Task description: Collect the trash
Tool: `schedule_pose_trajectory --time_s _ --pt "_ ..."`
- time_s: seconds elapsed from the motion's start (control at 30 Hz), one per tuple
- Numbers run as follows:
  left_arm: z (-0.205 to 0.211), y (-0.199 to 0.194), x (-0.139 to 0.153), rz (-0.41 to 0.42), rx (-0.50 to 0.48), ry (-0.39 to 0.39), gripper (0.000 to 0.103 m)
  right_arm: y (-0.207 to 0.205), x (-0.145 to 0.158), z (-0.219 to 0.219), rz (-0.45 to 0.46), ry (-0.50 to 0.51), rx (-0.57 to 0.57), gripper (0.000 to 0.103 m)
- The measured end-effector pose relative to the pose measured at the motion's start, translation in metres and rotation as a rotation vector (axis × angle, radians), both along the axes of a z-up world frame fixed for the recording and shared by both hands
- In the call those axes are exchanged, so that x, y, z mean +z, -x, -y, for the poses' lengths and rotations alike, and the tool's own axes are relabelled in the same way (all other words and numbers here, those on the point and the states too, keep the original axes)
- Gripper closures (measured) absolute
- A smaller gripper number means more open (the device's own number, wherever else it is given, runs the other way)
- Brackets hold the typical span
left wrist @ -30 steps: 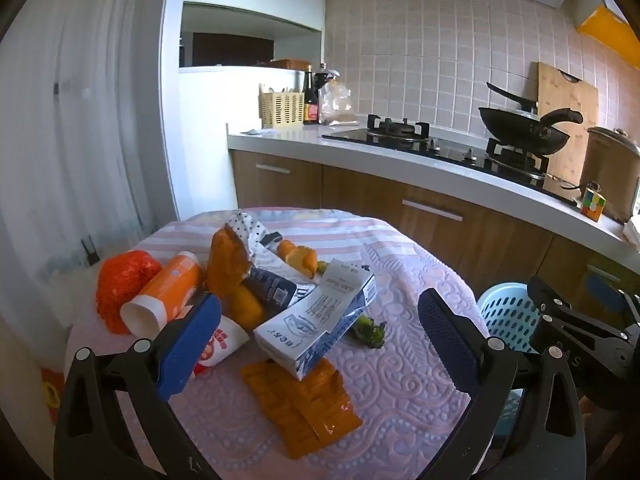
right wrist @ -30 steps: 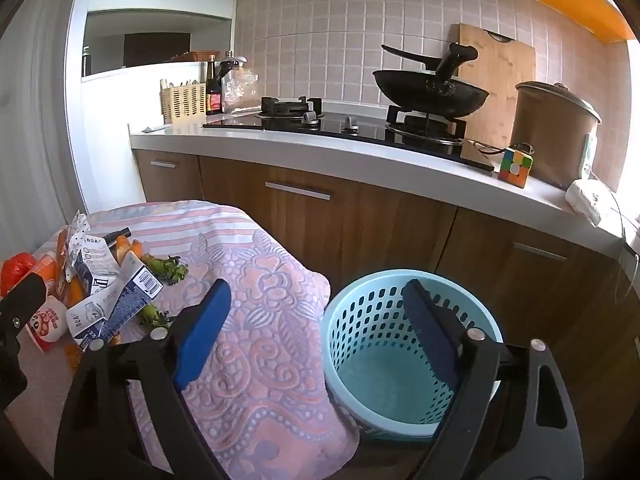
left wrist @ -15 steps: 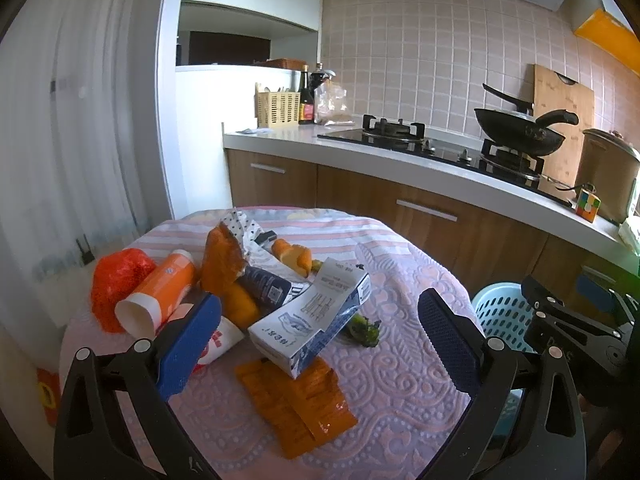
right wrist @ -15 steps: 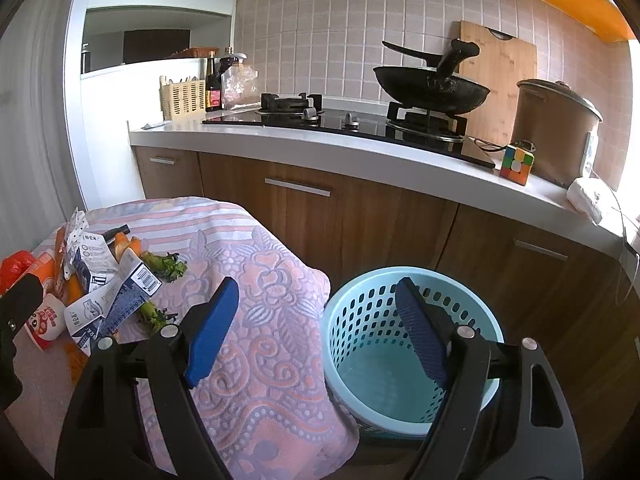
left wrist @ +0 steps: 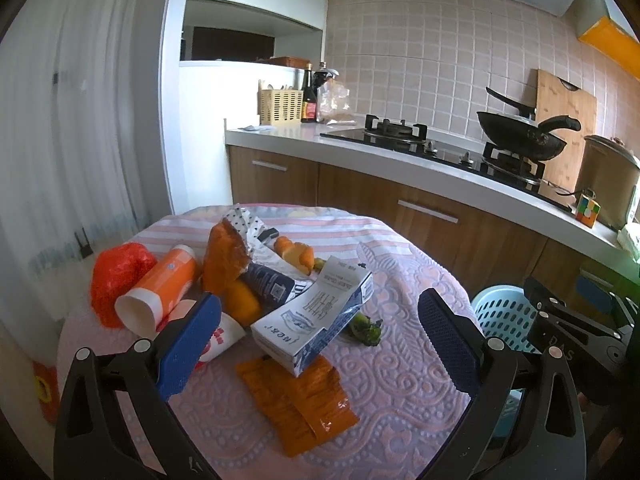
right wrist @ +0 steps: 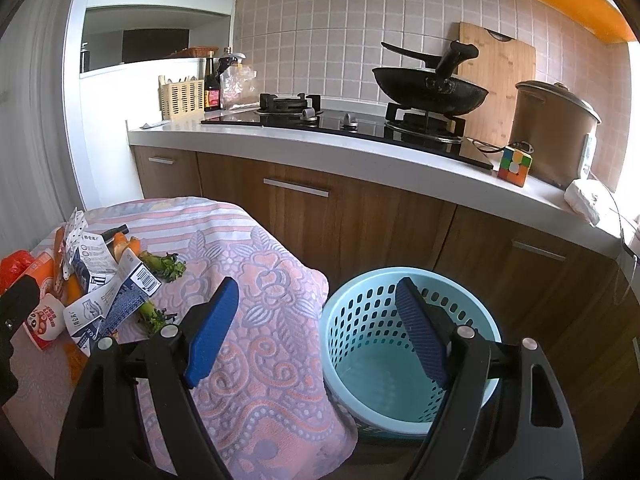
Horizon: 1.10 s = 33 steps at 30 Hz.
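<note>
Presently at the outset of collection — nothing gripped, nothing visible in the basket [right wrist: 408, 344]. Left gripper [left wrist: 316, 344] held above the near edge of the round table [left wrist: 408, 360], jaws spread wide and empty. Right gripper [right wrist: 316, 332] likewise spread and empty, poised over the gap between table edge and basket.

Trash heaped ahead of the left jaws. Milk carton [left wrist: 316, 316] lying tilted between them in view, propped on the flat orange wrapper [left wrist: 296, 400] beneath it — printed card, sharp-cornered, partly crushed. Vegetable scrap [left wrist: 366, 330] just beyond the carton toward the right jaw: dark green, limp, irregular. Orange tube [left wrist: 160, 284] on its side ahead of the left jaw, smooth cylinder with a white open end; crumpled red bag [left wrist: 116, 276] further out on that side. Paper cup [right wrist: 46, 320] under the left jaw's tip, mostly hidden.

Basket: pale blue perforated plastic, round, upright, beside the table below the right jaws.

Judged next move: lower the left gripper onto the carton, close across its narrow faces, carry to the basket. Light pressure advised — thin card likely to buckle. Wrapper crinkled and glossy, lying flat on the embossed cloth; an edge pinch probably needed.
</note>
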<state>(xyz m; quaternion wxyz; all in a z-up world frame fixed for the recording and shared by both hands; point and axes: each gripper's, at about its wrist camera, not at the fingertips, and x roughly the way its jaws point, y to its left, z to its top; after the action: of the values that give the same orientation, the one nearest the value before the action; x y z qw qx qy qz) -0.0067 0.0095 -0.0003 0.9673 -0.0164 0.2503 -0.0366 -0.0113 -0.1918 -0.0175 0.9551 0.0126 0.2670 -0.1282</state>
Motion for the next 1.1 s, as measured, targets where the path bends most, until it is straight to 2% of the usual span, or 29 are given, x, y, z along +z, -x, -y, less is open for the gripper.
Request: schedule_pose_trajectory --time_s 1.1 --pt "-0.012 -0.005 -0.006 -0.037 -0.023 0.072 0.007 -0.001 0.0 0.0 -0.004 0.008 -0.007 0.027"
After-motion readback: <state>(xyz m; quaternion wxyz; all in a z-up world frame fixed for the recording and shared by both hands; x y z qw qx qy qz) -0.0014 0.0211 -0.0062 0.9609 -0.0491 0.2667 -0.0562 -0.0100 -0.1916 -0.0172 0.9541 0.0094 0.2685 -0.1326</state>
